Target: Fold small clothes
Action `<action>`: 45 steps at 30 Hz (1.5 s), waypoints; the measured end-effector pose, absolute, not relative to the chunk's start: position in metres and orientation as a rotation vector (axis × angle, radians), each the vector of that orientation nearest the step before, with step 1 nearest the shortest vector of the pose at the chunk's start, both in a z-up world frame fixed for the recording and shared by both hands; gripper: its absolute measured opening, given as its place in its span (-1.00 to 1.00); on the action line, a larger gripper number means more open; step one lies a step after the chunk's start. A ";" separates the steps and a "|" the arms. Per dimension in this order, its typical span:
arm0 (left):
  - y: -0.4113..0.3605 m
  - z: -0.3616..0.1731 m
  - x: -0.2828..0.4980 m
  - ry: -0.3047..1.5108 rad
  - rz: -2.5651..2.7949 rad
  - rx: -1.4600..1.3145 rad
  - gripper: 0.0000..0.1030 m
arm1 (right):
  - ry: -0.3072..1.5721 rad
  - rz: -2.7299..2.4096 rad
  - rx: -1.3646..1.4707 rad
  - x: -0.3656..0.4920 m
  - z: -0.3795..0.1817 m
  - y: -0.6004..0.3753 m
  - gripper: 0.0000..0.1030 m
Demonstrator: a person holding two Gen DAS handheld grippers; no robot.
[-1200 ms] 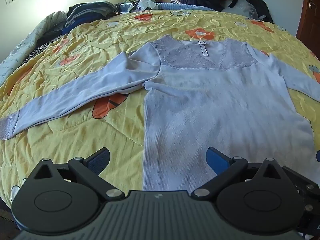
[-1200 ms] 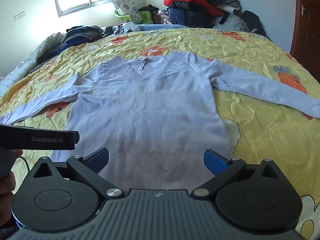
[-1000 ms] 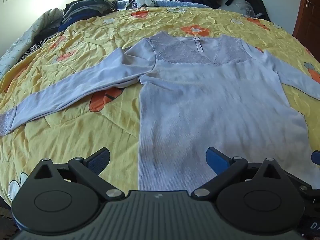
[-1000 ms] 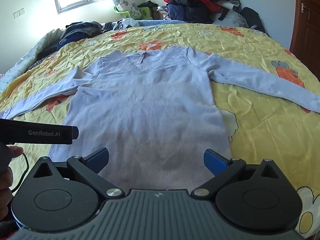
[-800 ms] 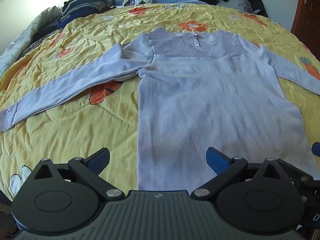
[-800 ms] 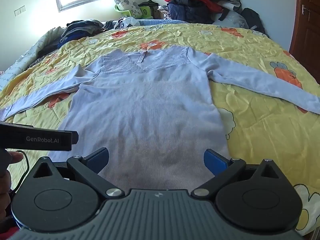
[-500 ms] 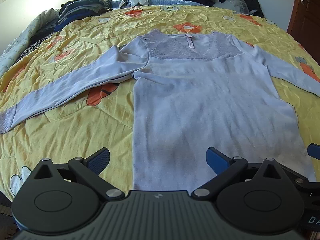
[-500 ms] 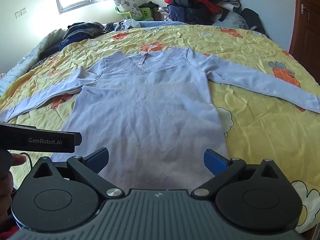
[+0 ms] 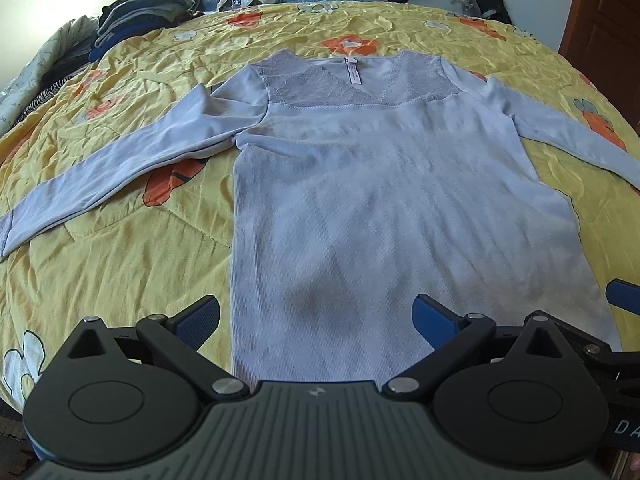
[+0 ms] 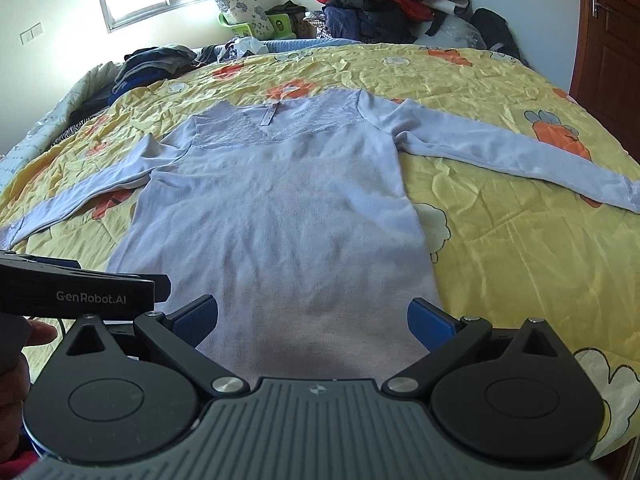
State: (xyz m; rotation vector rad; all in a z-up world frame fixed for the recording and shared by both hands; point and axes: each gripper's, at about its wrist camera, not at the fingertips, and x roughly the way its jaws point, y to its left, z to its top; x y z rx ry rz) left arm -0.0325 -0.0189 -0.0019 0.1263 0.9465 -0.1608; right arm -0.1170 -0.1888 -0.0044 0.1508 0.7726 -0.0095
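Inspector: Left wrist view, garment position?
Operator: Lilac top (image 9: pixel 392 208) lies flat on the yellow bedspread (image 9: pixel 120 280), sleeves spread. My left gripper (image 9: pixel 316 316) and right gripper (image 10: pixel 312 316) hover at its hem, jaws apart, empty.

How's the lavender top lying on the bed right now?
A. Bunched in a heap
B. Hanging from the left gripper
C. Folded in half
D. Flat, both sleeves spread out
D: the lavender top lies flat on the yellow quilt, one sleeve out to each side.
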 end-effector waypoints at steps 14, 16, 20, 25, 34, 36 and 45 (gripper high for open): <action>-0.017 -0.002 -0.031 0.951 -0.144 0.120 1.00 | 0.770 0.014 0.170 -0.116 -0.004 -0.189 0.98; -0.017 -0.002 -0.031 0.948 -0.142 0.118 1.00 | 0.769 0.020 0.177 -0.116 -0.005 -0.190 0.98; -0.017 -0.002 -0.032 0.942 -0.139 0.121 1.00 | 0.772 0.026 0.187 -0.115 -0.006 -0.190 0.98; -0.017 -0.001 -0.031 0.941 -0.135 0.115 1.00 | 0.771 0.031 0.195 -0.115 -0.007 -0.190 0.98; -0.014 -0.001 -0.029 0.942 -0.130 0.107 1.00 | 0.742 0.018 0.191 -0.113 -0.004 -0.196 0.98; -0.013 -0.001 -0.028 0.943 -0.128 0.104 1.00 | 0.734 0.025 0.198 -0.113 -0.004 -0.198 0.98; -0.015 -0.003 -0.026 0.924 -0.116 0.122 1.00 | 0.677 0.094 0.215 -0.110 -0.005 -0.199 0.98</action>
